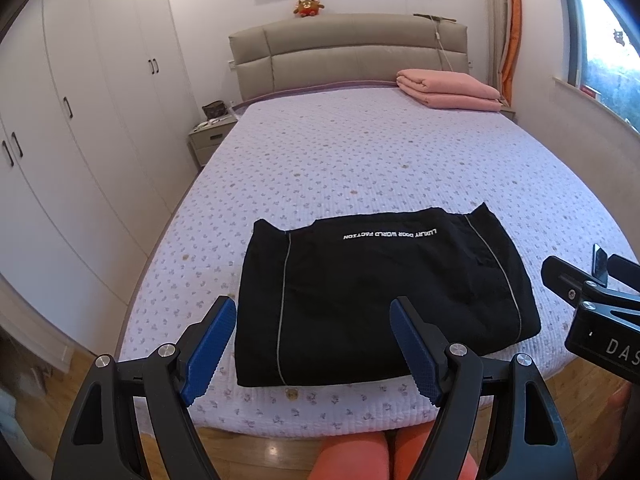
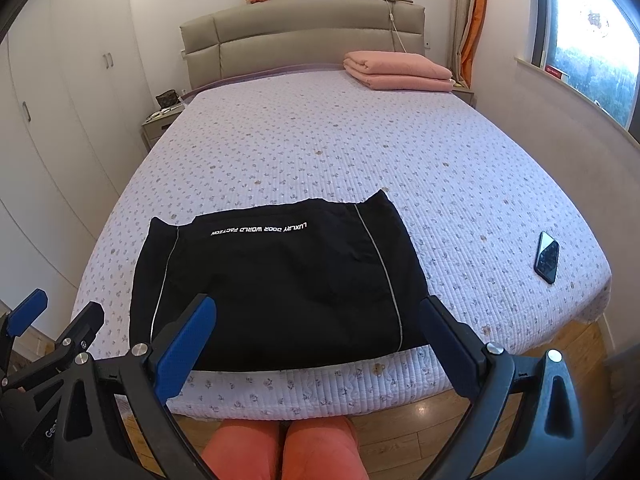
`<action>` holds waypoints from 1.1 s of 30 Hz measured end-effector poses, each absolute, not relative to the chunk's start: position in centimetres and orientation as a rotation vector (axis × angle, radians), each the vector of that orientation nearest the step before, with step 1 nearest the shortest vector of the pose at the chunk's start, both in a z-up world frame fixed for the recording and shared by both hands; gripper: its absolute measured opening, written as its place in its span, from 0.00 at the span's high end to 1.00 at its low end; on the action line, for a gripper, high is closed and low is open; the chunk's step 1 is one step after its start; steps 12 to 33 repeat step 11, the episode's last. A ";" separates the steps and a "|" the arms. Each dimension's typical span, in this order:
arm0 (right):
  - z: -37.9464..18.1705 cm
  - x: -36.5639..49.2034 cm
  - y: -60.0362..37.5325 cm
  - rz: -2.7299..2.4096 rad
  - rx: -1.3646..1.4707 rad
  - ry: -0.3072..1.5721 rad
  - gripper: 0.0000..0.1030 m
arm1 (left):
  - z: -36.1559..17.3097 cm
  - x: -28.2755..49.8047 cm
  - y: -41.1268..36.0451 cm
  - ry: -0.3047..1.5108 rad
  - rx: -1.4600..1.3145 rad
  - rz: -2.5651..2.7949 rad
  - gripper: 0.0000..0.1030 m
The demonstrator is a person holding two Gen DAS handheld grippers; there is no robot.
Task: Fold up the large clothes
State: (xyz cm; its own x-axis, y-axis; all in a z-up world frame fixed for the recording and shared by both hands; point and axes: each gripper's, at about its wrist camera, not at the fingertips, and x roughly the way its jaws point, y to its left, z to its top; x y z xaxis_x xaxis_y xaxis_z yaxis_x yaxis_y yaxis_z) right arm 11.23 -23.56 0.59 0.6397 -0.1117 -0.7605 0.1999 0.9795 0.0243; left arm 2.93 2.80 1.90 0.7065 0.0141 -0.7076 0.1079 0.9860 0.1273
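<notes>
While hovering off the bed's (image 2: 400,152) foot edge, both spread wide and empty: left gripper (image 1: 310,344), right gripper (image 2: 316,340). Black garment (image 2: 276,284) lying folded into a neat rectangle by that edge; probably finished, or one fold left.

Home bedroom: bed (image 1: 360,152) with padded headboard (image 1: 348,52) at 12 o'clock, wardrobe (image 1: 80,100) at 9, nightstand (image 1: 210,136) beside.

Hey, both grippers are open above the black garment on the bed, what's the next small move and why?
Probably lower the left gripper and right gripper onto the black garment's near edge; both hang open, gripping nothing, and it looks only partly folded.
</notes>
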 end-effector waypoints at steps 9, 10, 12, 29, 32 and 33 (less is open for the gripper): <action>0.5 11.3 -23.4 -0.169 0.089 0.863 0.01 | 1.9 2.8 3.3 0.774 0.143 -0.079 0.22; 0.5 11.3 -23.3 -0.169 0.086 0.863 0.01 | 1.8 2.9 3.5 0.783 0.136 -0.085 0.22; 0.5 11.4 -23.3 -0.169 0.085 0.864 0.01 | 1.8 3.0 3.6 0.788 0.130 -0.089 0.22; 0.5 11.4 -23.3 -0.169 0.085 0.864 0.01 | 1.8 3.0 3.6 0.788 0.130 -0.089 0.22; 0.5 11.4 -23.3 -0.169 0.085 0.864 0.01 | 1.8 3.0 3.6 0.788 0.130 -0.089 0.22; 0.5 11.4 -23.3 -0.169 0.085 0.864 0.01 | 1.8 3.0 3.6 0.788 0.130 -0.089 0.22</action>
